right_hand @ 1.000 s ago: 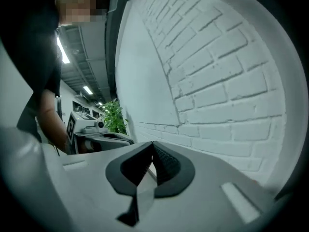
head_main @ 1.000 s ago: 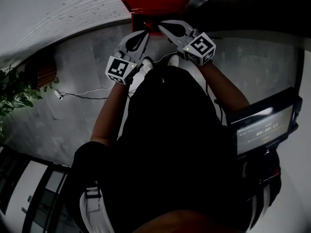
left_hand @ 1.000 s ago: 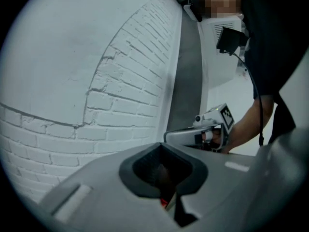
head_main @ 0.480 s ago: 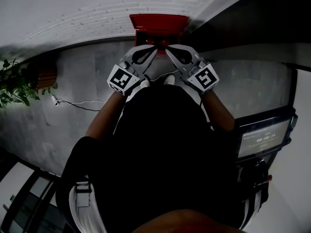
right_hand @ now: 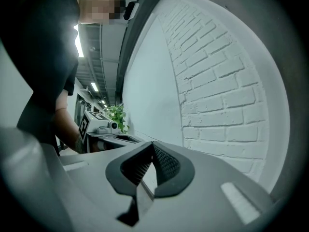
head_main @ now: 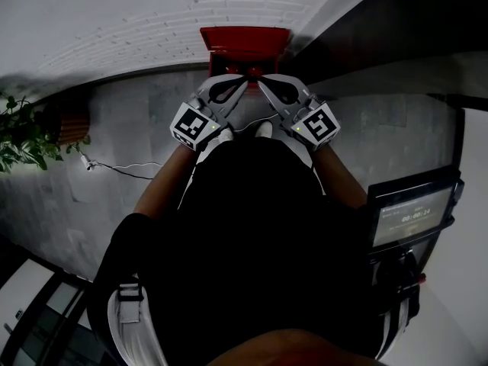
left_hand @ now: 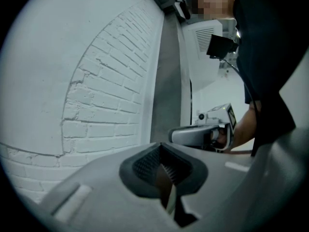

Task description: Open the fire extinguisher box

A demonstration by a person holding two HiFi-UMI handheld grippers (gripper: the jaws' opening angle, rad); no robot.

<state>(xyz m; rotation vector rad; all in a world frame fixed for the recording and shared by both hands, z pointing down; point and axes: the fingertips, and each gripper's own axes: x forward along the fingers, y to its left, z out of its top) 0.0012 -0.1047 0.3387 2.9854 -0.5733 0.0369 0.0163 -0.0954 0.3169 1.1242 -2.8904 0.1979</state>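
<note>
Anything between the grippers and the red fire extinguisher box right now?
Nothing visible. In the head view the left gripper and right gripper, both shut and empty, point tip to tip right at the lower edge of the red fire extinguisher box. Whether either touches it cannot be told.

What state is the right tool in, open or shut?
Shut. In the right gripper view, the right tool has its two dark pads meeting at the tips, with nothing held between them.
</note>
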